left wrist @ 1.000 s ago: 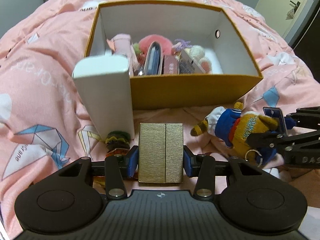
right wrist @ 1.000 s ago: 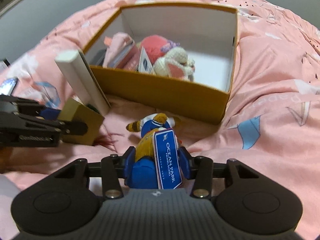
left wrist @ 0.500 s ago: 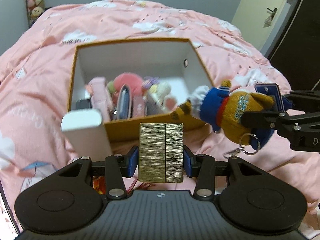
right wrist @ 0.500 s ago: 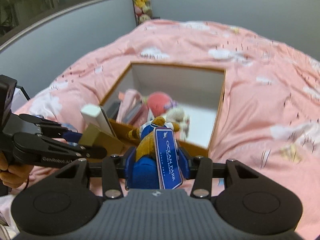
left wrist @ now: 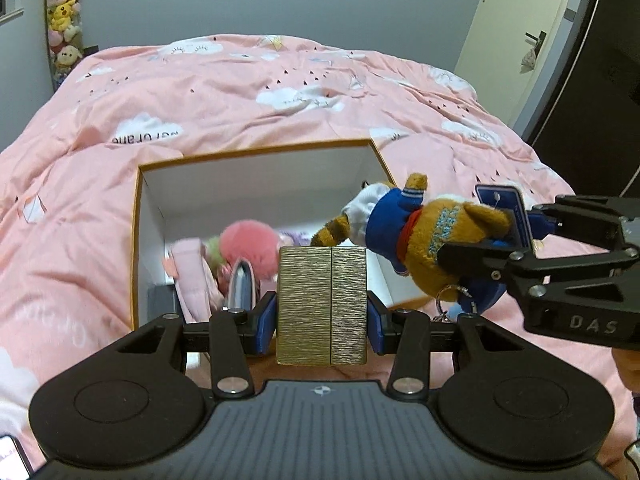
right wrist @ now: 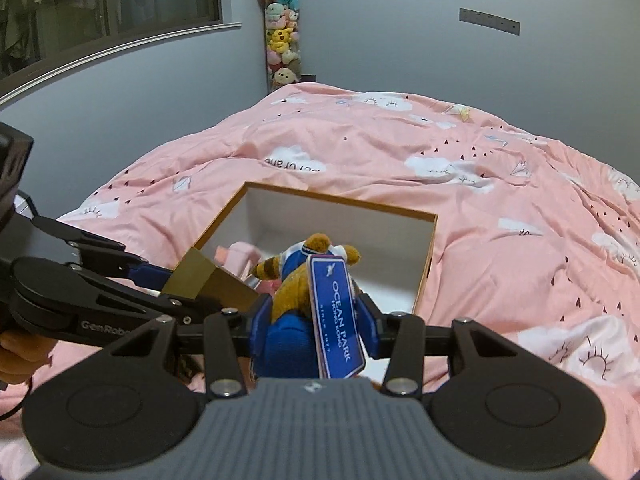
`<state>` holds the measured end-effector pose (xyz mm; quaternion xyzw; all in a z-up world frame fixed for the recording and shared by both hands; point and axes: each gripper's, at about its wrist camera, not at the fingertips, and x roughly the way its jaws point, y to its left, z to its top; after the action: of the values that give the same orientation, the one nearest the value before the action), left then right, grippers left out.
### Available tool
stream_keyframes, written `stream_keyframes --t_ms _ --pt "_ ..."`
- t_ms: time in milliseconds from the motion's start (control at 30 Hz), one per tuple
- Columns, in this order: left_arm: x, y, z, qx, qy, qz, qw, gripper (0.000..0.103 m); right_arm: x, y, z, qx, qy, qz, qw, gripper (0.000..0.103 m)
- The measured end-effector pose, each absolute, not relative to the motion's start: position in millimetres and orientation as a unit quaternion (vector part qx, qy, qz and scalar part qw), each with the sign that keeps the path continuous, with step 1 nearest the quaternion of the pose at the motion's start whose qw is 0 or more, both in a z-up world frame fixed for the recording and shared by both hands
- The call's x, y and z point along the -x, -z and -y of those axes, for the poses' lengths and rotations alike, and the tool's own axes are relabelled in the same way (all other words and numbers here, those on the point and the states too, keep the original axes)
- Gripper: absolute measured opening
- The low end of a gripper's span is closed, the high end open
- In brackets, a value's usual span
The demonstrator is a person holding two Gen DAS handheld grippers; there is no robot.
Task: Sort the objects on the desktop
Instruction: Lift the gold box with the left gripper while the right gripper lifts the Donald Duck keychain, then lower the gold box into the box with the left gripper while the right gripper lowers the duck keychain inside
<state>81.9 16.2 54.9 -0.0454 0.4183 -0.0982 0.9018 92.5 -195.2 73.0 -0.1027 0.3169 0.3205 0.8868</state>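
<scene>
My left gripper (left wrist: 322, 316) is shut on a gold textured box (left wrist: 322, 304), held above the near edge of the open orange box (left wrist: 136, 240). The gold box also shows in the right wrist view (right wrist: 200, 280). My right gripper (right wrist: 312, 332) is shut on a brown plush toy in blue clothes (right wrist: 304, 280) with a blue "Ocean Park" tag (right wrist: 336, 316). In the left wrist view the plush (left wrist: 420, 240) hangs over the orange box's right side. The orange box (right wrist: 426, 272) holds a pink pouch (left wrist: 192, 272), a pink fluffy ball (left wrist: 248, 240) and other small items.
The orange box sits on a bed with a pink cloud-print quilt (left wrist: 280, 92). A column of plush toys (right wrist: 280, 40) stands at the far wall. A door (left wrist: 516, 40) is at the right. A phone corner (left wrist: 12, 456) shows at lower left.
Both grippers have risen with their loads and moved over the orange box. The white carton by the box's near left corner is out of view now.
</scene>
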Motion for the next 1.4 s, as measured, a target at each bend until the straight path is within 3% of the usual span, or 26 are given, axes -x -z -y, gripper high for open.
stream_keyframes --t_ms 600,1033,1400 --pt "-141 -54 -70 0.072 0.045 -0.426 0.901 0.051 -164 -18 150 0.175 -0.241 -0.339 0.893 0.048" --pt "-170 -33 -83 0.071 0.036 -0.456 0.886 0.051 -196 23 136 0.186 -0.223 -0.404 0.867 0.049" --pt "-189 -23 -88 0.063 0.027 -0.476 0.877 0.051 -200 14 148 0.185 -0.261 -0.446 0.836 0.051"
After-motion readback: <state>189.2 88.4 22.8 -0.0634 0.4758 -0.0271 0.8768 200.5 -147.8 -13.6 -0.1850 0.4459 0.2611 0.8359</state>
